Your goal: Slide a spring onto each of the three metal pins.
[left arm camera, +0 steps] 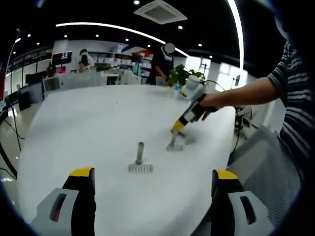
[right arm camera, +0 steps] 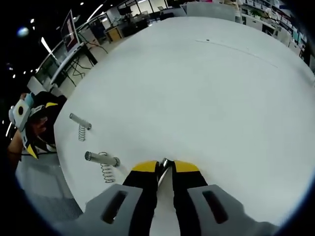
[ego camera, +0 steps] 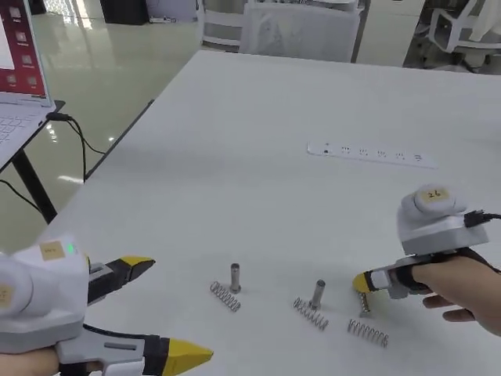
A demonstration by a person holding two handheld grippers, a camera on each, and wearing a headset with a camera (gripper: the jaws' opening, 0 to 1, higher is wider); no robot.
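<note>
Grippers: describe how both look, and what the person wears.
The left gripper and right gripper both have white rounded housings and black jaws with yellow tips. The left carries a yellow sticker and a green light. The right carries a handwritten yellow label, and a black cable leaves its rear. The person wears a striped short-sleeved shirt.

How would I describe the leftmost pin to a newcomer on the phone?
On the white table, three pins line up near the front edge. It is the left end pin, standing upright, farthest from the right gripper, which grips the right end pin.
</note>
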